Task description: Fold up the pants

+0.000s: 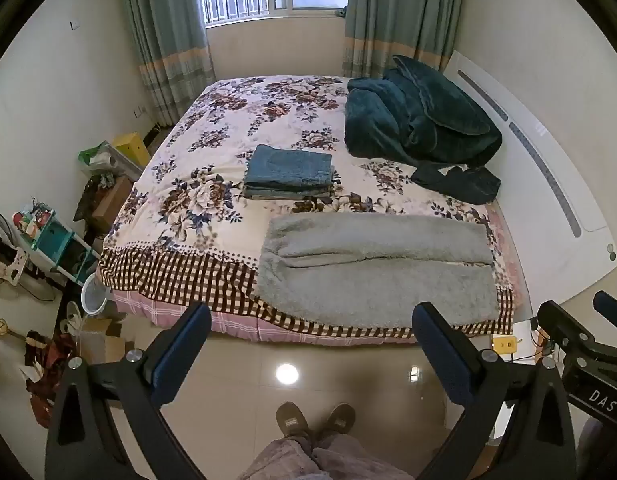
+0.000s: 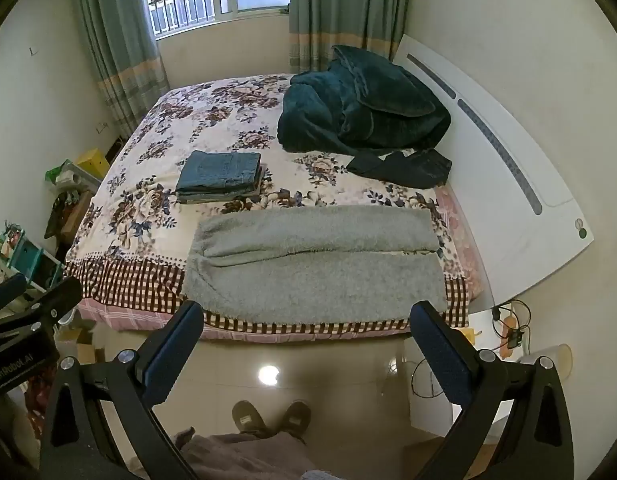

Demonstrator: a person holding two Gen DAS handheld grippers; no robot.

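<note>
We saw grey fleece pants (image 1: 378, 268) spread flat at near edge of bed (image 1: 180, 276), legs side by side, running toward headboard (image 1: 548, 184). Left hand-held gripper (image 1: 310, 340) hung over floor, jaws spread, nothing between. Right hand-held gripper (image 2: 306, 338) likewise spread, empty, short of bed. We judged fabric thick, soft, limp, light, not slippery; would sag if lifted. Best hold, we thought: pinch waistband corner and cuff end together.

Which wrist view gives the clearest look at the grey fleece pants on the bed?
The right wrist view: the grey fleece pants sit centred, their whole outline visible. The left wrist view shows them whole too, but right of centre, with one claw finger covering the near edge.
</note>
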